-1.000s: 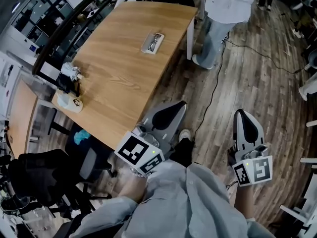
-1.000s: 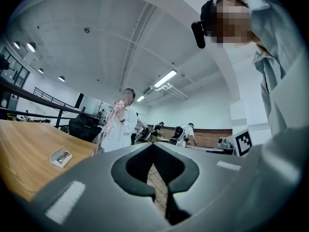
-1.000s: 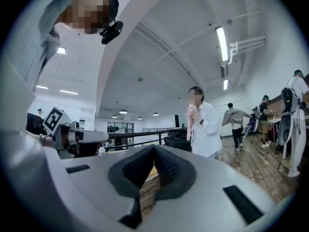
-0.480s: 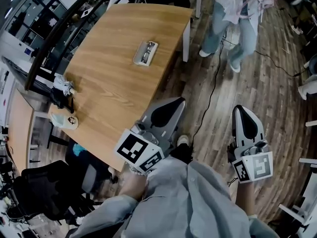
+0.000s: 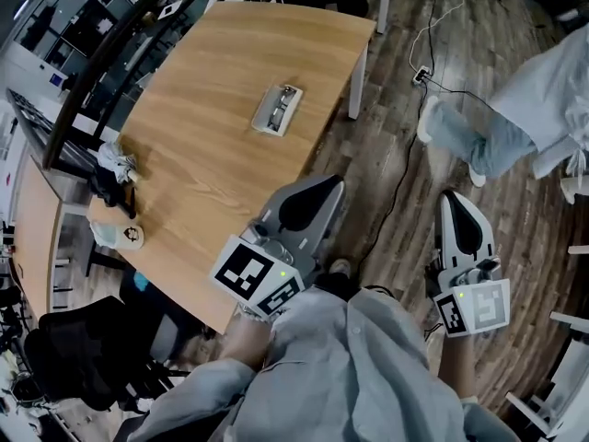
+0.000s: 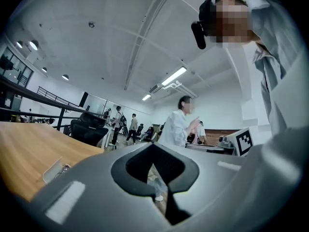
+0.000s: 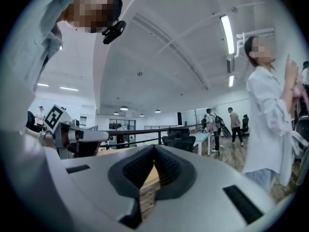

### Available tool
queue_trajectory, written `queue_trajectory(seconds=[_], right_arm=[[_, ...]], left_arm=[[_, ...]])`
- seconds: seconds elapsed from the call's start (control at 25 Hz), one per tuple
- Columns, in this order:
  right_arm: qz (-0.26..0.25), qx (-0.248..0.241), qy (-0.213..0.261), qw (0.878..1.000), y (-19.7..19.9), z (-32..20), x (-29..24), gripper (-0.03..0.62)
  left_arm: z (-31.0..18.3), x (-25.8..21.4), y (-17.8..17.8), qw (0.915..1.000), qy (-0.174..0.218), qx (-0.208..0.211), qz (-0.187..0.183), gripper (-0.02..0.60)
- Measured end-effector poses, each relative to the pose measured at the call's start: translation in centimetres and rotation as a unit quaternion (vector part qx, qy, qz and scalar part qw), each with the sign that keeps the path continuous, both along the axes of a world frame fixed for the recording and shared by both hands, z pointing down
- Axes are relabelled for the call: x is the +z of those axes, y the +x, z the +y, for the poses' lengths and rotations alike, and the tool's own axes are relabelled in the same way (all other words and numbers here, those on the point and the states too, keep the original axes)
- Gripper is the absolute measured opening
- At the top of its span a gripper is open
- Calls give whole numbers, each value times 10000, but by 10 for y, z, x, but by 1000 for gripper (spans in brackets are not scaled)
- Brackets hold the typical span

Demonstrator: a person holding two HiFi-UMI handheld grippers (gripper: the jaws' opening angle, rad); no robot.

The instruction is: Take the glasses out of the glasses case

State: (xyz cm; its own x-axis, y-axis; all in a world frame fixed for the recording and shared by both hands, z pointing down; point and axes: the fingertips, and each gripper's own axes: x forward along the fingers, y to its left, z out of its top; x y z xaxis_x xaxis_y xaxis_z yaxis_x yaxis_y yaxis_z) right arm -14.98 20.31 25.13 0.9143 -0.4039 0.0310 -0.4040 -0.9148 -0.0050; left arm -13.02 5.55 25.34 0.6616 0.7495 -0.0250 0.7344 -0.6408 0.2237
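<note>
The glasses case lies open in the middle of the wooden table, pale grey, with the glasses inside it. In the left gripper view the glasses case shows at the lower left on the tabletop. My left gripper hangs off the table's near edge, over the floor, well short of the case. Its jaws are shut with nothing between them, meeting at the left gripper tip. My right gripper is further right above the wood floor, also shut and empty, as the right gripper tip shows.
A person in light clothes walks on the floor at the right. A black cable runs across the floor by the table leg. A small bag and dark clutter sit at the table's left edge. An office chair stands at the lower left.
The passer-by has walked from the table's far end to the right side of the floor. Both grippers hold roughly the same place and stay shut.
</note>
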Motion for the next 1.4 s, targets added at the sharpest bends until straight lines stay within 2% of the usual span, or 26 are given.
queue_trajectory(seconds=[0.52, 0.88, 1.08, 1.4], right_arm=[[-29, -354, -108, 9993, 43, 1, 5, 1], [46, -927, -152, 9956, 96, 44, 8, 1], [19, -1445, -166, 9894, 134, 72, 7, 1], [62, -2264, -124, 9739, 182, 99, 5, 2]], left_arm=[[0, 2, 34, 9993, -84, -363, -48, 5], [44, 2, 73, 9958, -71, -909, -14, 5], [75, -4, 93, 9912, -42, -1321, -21, 5], [103, -10, 116, 9757, -26, -2191, -8, 5]])
